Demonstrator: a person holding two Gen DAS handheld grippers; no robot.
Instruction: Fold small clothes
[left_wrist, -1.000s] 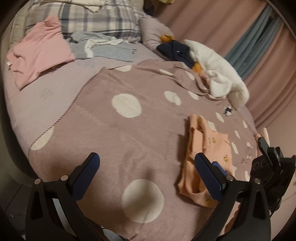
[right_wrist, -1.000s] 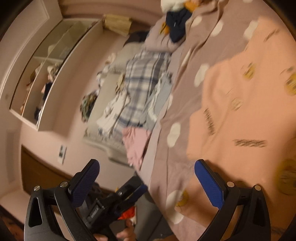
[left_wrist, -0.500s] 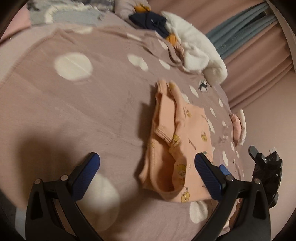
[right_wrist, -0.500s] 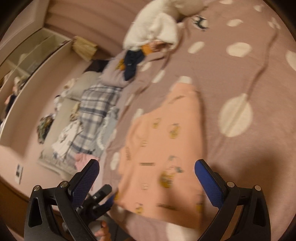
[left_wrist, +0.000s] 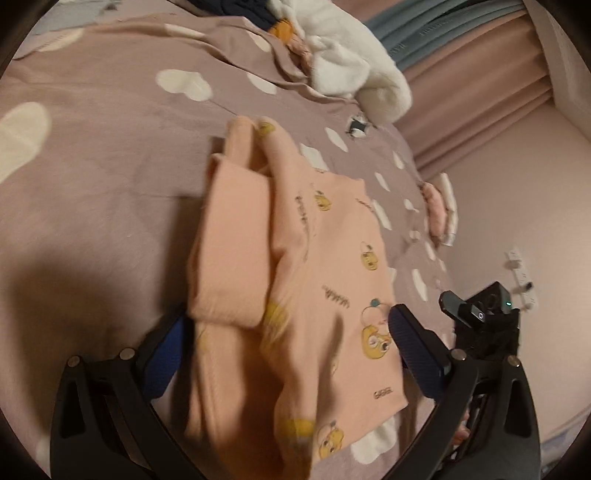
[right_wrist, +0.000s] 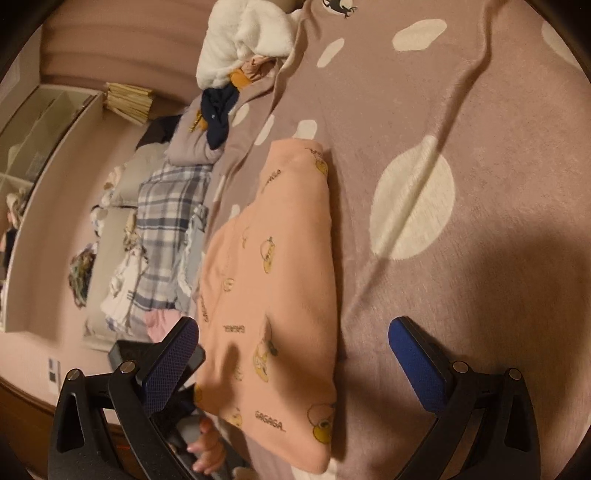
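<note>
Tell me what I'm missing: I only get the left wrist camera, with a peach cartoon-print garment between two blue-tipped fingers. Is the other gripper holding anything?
Observer: No. The right gripper is open, jaws wide apart, over the peach garment without pinching it.
Operator: What lies past the garment on that side?
Observer: A plaid pillow, beyond the edge of the spotted blanket, toward the wall.
Operator: Who holds my gripper?
Observer: A hand; its fingers curl under the handle of the left gripper.
</note>
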